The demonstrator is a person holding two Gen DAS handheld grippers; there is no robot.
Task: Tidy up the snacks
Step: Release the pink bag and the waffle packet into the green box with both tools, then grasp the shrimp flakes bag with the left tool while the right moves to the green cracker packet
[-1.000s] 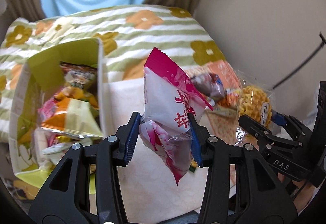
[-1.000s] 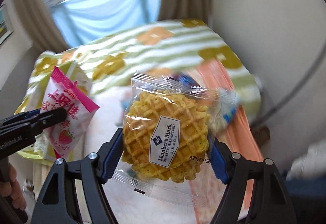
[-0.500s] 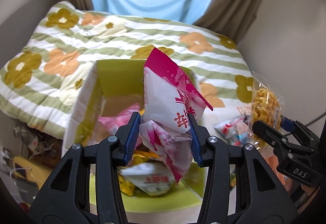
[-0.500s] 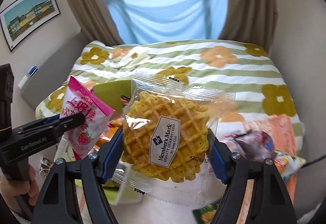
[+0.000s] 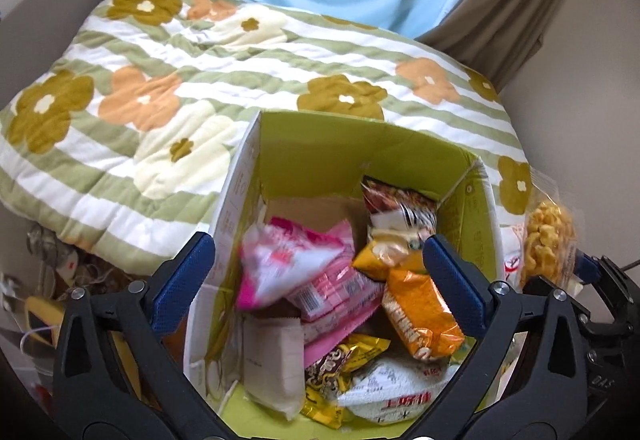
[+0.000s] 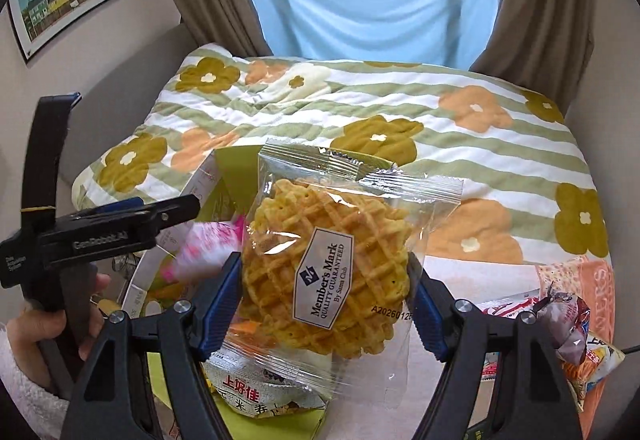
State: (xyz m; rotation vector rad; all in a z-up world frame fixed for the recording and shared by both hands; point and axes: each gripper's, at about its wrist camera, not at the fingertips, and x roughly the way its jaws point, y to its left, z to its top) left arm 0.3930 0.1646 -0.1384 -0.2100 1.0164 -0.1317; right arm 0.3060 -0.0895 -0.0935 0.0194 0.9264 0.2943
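Observation:
My left gripper (image 5: 318,284) hangs over the open green cardboard box (image 5: 356,156) with its jaws opening wide and nothing pressed between them. The pink-and-white strawberry snack packet (image 5: 280,264) is blurred just below, loose inside the box on top of other snacks. In the right wrist view that packet (image 6: 208,248) shows under the left gripper (image 6: 176,212). My right gripper (image 6: 326,304) is shut on a clear-wrapped round waffle (image 6: 328,272), held above the box's right side. The waffle (image 5: 548,244) also appears at the right edge of the left wrist view.
The box holds several packets, among them an orange one (image 5: 420,304) and a white one (image 5: 396,392). More loose snacks (image 6: 560,324) lie to the right on a white surface. A flowered striped quilt (image 5: 160,80) lies behind the box. A hand (image 6: 36,328) grips the left tool.
The left gripper moved over the box, opened, and let go of the pink packet, which is dropping in. The right gripper carried the waffle leftward toward the box.

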